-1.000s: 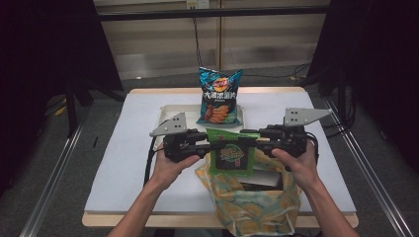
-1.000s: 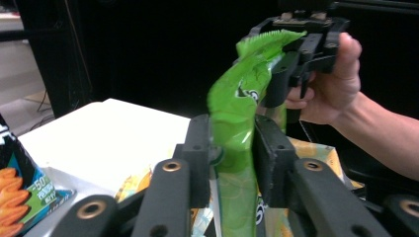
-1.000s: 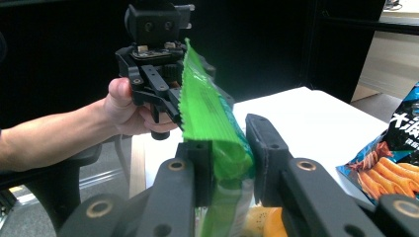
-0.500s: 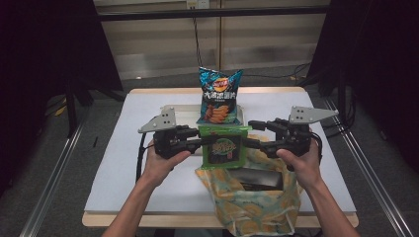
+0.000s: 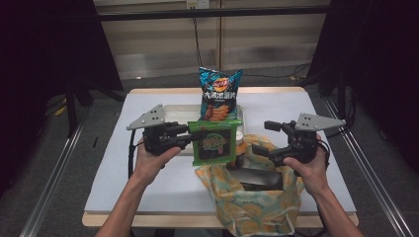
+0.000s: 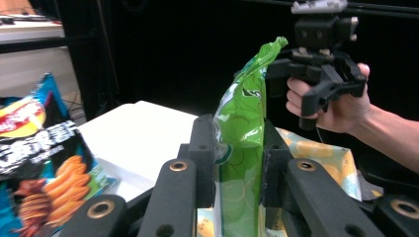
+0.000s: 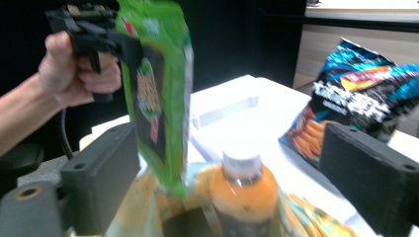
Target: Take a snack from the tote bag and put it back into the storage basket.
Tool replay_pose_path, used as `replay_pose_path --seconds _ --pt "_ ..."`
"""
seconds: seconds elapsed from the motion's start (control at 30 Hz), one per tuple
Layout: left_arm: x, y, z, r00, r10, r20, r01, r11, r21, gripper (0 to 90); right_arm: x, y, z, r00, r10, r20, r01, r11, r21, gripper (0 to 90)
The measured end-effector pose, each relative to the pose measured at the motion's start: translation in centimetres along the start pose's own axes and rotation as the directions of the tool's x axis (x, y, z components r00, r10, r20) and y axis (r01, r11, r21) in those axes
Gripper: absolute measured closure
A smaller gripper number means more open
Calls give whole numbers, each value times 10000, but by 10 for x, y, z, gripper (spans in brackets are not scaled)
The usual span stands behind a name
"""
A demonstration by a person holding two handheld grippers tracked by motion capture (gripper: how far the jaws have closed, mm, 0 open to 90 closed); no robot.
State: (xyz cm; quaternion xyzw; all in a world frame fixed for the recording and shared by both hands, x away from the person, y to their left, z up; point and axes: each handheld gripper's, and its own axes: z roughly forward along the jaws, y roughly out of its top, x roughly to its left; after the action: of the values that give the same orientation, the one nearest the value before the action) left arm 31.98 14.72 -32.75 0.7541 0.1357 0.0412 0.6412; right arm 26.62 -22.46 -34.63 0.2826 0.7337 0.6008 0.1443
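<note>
A green snack bag [image 5: 213, 143] hangs upright over the mouth of an orange-patterned cloth bag [image 5: 252, 202]. My left gripper [image 5: 197, 136] is shut on the snack bag's left edge. In the left gripper view the pads [image 6: 203, 148] pinch the green snack bag [image 6: 242, 113] from both sides. My right gripper [image 5: 263, 137] stands open to the right of the snack bag, apart from it. Its jaws have just been opening and nothing sits between the pads. In the right gripper view the green snack bag [image 7: 155, 94] hangs ahead, above an orange drink bottle [image 7: 242, 192].
A blue chips bag [image 5: 220, 96] stands upright in a white tray [image 5: 178, 111] at the back of the white table [image 5: 148, 182]. A dark item lies inside the cloth bag's mouth. Black frame posts and rails flank the table.
The right gripper let go of the green bag's right edge, opened wide and drew back to the right. The left gripper kept its hold and carried the bag slightly left and away from the person.
</note>
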Motion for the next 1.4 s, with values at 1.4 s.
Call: replay_pose_path --seconds 1.4 --pt "91 -20 -47 9708 -864 -2236 964 9947 344 739 3 -84 -80 9639 639 2585 -608 9980 -200 5"
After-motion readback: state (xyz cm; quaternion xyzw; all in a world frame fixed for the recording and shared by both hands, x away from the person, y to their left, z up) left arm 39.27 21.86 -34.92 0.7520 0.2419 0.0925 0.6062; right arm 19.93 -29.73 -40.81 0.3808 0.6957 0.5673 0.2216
